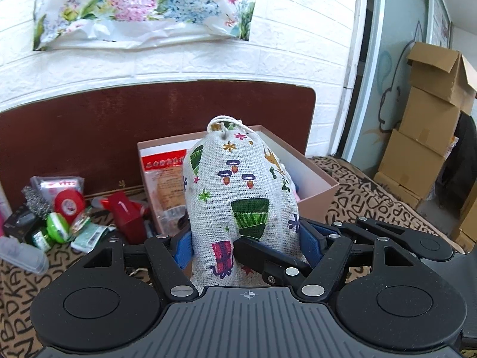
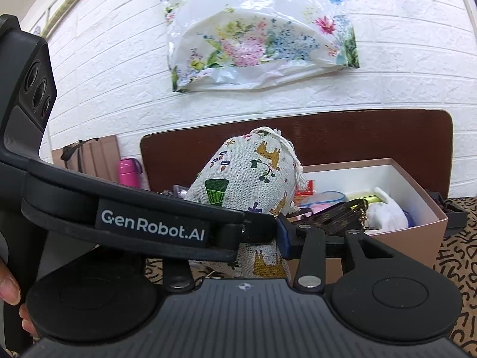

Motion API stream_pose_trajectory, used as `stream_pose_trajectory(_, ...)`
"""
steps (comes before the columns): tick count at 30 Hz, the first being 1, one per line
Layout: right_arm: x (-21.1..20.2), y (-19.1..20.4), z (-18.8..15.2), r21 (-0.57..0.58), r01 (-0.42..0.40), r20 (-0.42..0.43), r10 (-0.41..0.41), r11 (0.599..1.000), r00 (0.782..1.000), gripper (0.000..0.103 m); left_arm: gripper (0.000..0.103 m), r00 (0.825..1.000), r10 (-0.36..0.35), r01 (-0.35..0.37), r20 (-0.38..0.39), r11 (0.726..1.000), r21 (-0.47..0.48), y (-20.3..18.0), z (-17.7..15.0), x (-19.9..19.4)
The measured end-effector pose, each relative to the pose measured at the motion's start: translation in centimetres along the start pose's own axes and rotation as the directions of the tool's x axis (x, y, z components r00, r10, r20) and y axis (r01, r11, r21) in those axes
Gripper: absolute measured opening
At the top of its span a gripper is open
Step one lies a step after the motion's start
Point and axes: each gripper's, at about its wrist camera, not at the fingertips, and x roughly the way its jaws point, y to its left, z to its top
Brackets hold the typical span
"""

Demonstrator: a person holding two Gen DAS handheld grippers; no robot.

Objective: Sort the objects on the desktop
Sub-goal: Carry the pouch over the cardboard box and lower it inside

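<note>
The left hand-held gripper (image 1: 244, 244) has its blue pads closed part-way on the lower body of a printed drawstring pouch (image 1: 238, 197), which stands upright between them, neck cord at 12 o'clock; the right hand-held gripper (image 2: 259, 244) appears to pinch the same pouch (image 2: 250, 179) from the side, one blue pad against the cloth, its other finger hidden behind the left tool's black body. Two grips on one soft, stuffed bag probably keep it from sagging or swinging while it is carried, and I judge it is headed for the open pink cardboard box (image 1: 316, 179) just behind it at 12 to 1 o'clock, since sorting seems to mean gathering loose things there. The pouch is held clear of the letter-patterned cloth (image 1: 372, 203) that covers the surface, which may be a bed with a brown headboard (image 1: 119, 125) rather than a counter. The left view alone shows the unsorted pile at 9 o'clock: a red tape roll (image 1: 69, 204), a red carton (image 1: 126, 214) and a green round tin (image 1: 58, 226), plus a red snack packet (image 1: 167, 176) already in the box. The right view alone shows the box's far end holding a white plush-like thing (image 2: 384, 208), a pink flask (image 2: 128, 173) at 10 o'clock, and a fingertip (image 2: 9, 286) at the edge.
</note>
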Motion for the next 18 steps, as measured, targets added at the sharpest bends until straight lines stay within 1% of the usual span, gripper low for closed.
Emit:
stream_pose_trajectory(12,2.8,-3.0,0.4,0.023,0.049,-0.004,-0.049,0.999,0.999,0.049,0.073,0.999,-0.051,0.051,-0.012,0.999,0.004,0.6,2.0,4.3)
stream_pose_trajectory(18,4.4,-4.5,0.7,0.016,0.079,-0.012,-0.079,0.997,0.997,0.049,0.073,0.996,-0.084,0.084,-0.014,0.996,-0.001,1.1,2.8,6.8)
